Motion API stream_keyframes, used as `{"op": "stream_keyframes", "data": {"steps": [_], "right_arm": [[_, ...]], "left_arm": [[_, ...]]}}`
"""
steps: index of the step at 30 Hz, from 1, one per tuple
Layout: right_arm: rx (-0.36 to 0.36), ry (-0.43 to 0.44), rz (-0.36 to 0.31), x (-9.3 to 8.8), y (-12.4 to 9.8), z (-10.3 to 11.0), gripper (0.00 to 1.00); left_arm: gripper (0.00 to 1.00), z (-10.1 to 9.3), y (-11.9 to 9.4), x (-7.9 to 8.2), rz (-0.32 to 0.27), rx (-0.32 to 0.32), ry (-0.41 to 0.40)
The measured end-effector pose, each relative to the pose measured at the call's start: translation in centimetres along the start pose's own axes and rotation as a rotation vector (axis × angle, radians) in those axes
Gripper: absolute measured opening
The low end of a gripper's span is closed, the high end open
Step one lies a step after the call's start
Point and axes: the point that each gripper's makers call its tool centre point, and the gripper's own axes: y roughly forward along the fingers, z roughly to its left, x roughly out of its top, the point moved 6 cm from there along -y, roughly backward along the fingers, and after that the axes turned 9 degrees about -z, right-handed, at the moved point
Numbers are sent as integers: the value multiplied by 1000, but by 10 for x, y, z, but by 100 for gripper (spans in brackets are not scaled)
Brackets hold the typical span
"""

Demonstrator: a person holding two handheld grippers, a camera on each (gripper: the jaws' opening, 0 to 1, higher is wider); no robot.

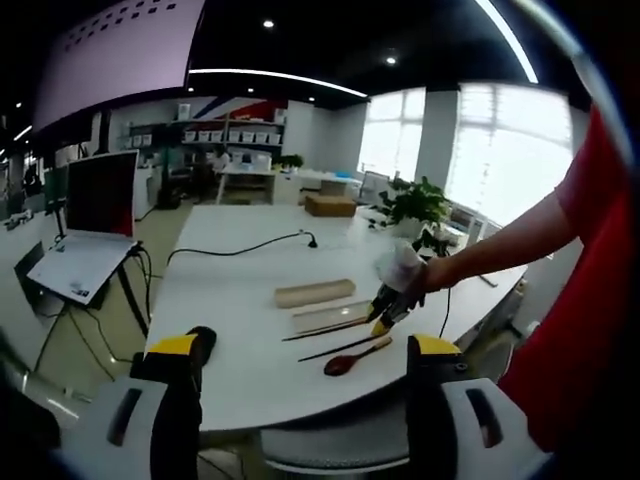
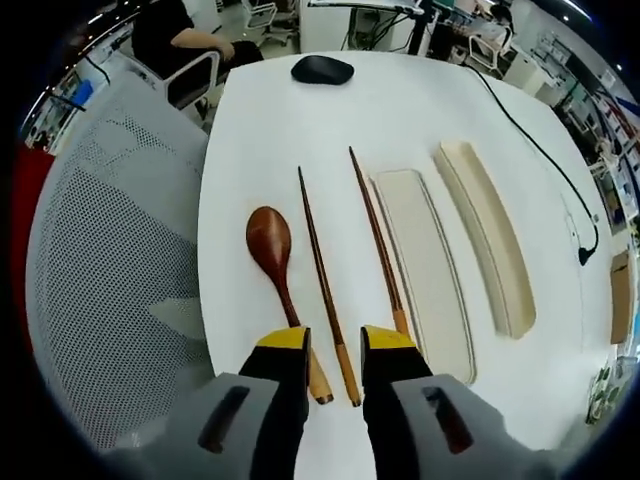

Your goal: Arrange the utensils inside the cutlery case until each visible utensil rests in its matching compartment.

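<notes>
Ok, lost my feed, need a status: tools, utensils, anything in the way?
Left tool open, high over table. Right tool open over chopstick handle end. Spoon, second chopstick on table beside case, lid off. Nothing blocking.

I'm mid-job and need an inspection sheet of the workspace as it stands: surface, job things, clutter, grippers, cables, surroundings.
Surface: white table, mostly bare.
Job's things: dark-brown wooden spoon and two brown wooden chopsticks lie side by side on the table, outside the case; flat beige cutlery case tray beside them, its beige lid lying apart.
Clutter: black computer mouse at the far edge.
Grippers: right gripper open, low over the chopstick handles; left gripper open, held back from the table.
Cables: black cable across the table.
Surroundings: white mesh chair, laptop on a stand, potted plant.
</notes>
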Motion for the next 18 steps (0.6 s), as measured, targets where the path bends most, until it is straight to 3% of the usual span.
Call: {"op": "stream_keyframes", "data": {"steps": [10,18], "right_arm": [[19,-39,36,2,8,-1,14],[23,-33,75,-2,19,1,13]], "left_arm": [[85,6,-7,-6,17,28,-17],[87,-2,-1,-2,7,-15,6]]}}
